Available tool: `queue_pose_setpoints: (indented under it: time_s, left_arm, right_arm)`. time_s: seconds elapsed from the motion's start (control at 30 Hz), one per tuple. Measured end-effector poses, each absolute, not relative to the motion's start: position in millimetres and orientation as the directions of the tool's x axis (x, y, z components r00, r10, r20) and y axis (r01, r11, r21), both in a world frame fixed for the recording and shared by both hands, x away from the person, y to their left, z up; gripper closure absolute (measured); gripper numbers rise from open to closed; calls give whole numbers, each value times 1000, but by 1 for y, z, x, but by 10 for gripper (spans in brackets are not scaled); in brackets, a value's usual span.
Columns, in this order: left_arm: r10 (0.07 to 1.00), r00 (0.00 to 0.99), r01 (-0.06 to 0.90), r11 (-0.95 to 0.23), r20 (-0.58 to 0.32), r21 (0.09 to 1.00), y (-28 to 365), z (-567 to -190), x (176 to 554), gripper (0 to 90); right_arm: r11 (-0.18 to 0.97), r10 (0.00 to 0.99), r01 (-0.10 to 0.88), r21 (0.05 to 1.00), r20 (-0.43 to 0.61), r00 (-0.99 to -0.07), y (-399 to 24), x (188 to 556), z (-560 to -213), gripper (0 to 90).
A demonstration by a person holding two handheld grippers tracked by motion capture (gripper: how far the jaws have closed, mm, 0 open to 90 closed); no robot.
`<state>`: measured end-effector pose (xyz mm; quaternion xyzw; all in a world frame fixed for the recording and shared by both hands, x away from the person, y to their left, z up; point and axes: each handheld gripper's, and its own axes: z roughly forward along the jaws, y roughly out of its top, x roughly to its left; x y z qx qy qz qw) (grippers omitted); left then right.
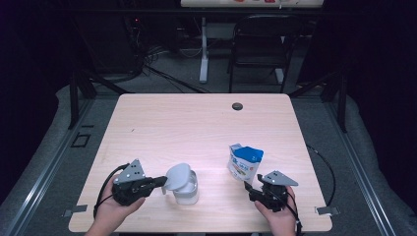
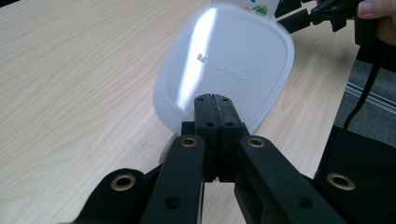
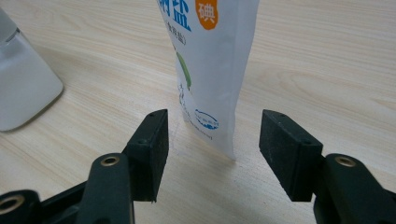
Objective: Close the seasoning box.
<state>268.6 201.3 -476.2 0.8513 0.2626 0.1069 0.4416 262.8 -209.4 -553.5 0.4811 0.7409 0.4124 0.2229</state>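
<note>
A white plastic container (image 1: 187,193) stands near the table's front edge, left of centre. Its translucent white lid (image 1: 177,176) is tilted up over it. My left gripper (image 1: 163,181) comes in from the left and is shut on the lid's rim; in the left gripper view the jaws (image 2: 214,100) meet on the edge of the lid (image 2: 224,56). A blue and white pouch (image 1: 245,162) stands upright to the right. My right gripper (image 1: 251,191) sits just in front of it, open. In the right gripper view the pouch (image 3: 210,60) stands just beyond the gap between the jaws (image 3: 212,135), untouched.
The light wooden table (image 1: 196,123) has a dark round grommet (image 1: 237,106) near its far edge. A black folding chair (image 1: 260,44) and a desk leg (image 1: 203,49) stand behind the table. The container's side (image 3: 23,88) shows at the left of the right gripper view.
</note>
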Motion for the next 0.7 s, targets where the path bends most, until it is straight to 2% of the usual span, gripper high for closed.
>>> queue_pose_setpoints:
  time_s: [0.7]
  left_arm:
    - [565,823,366,-447,-60,816,209,-475,270,900]
  right_arm:
    - [194,896,527,827,70,-439,-209,263,-553,425]
